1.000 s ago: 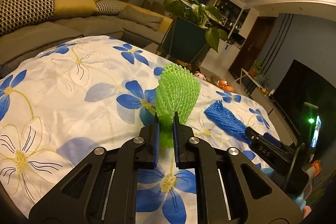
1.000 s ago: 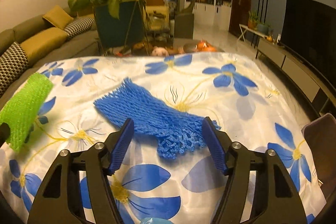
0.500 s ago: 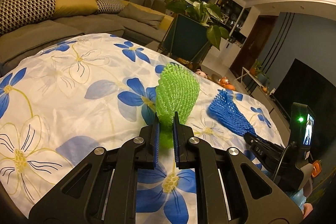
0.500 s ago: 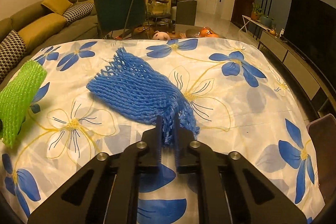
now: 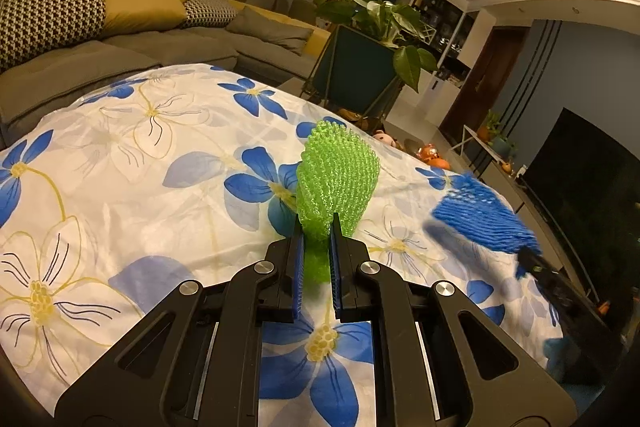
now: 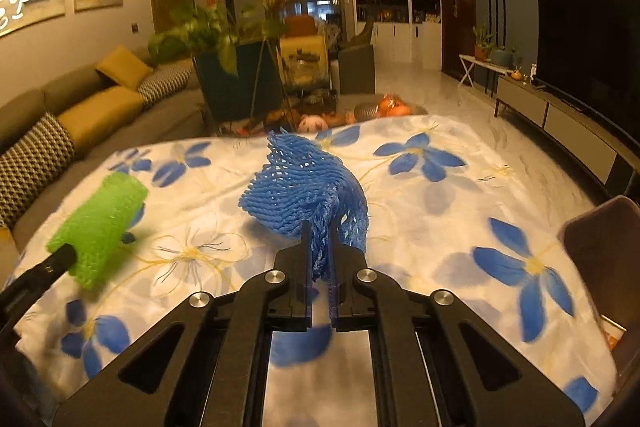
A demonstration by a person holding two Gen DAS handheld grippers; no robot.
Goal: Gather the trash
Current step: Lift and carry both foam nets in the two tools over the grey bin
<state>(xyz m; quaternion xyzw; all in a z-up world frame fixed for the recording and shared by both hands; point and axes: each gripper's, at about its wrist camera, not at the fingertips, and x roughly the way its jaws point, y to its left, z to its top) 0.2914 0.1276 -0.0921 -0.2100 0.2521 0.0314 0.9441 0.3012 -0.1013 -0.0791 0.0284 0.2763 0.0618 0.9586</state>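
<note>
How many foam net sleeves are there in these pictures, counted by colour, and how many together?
Green foam net sleeve: 1, clamped in the left gripper.
Blue foam net sleeve: 1, clamped in the right gripper.
Total: 2, both held above the white tablecloth with blue flowers.

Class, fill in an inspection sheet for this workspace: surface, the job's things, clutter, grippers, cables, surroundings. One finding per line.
Surface: floral cloth, white with blue flowers.
Job's things: green foam net and blue foam net, each held by one end.
Clutter: nothing seen on the cloth.
Grippers: left hand-held gripper shut on the green foam net; right hand-held gripper shut on the blue foam net.
Cables: nothing seen.
Surroundings: sofa, potted plant, television.
</note>
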